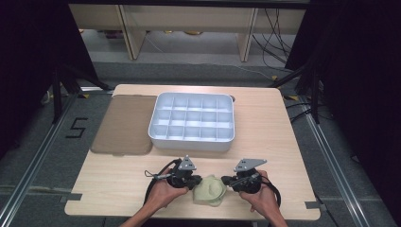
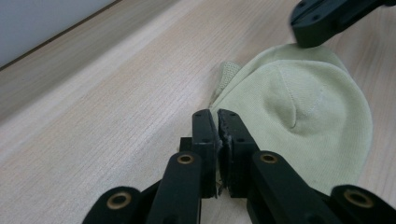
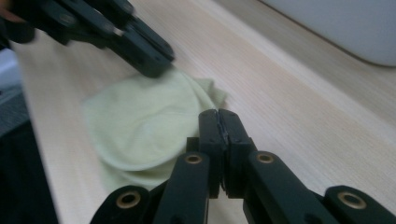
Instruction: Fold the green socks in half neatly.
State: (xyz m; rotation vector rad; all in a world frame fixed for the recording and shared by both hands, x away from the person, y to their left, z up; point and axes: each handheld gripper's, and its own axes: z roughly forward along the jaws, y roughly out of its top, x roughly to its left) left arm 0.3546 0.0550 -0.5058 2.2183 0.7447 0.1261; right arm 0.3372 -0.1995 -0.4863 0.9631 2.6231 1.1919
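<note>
Fingers [image 2: 240,135] pinched on pale-green cloth [image 2: 299,116]

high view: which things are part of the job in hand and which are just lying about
In the job:
- pale green cloth
- left gripper, at its left edge
- right gripper, at its right edge

Lying about:
- white compartment tray
- brown mat

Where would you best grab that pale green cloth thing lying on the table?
Probably at the thin outer edge of the pale green cloth, coming in low from either side: it lies flat and layered on the table, so only the rim offers a fold to pinch.
</note>
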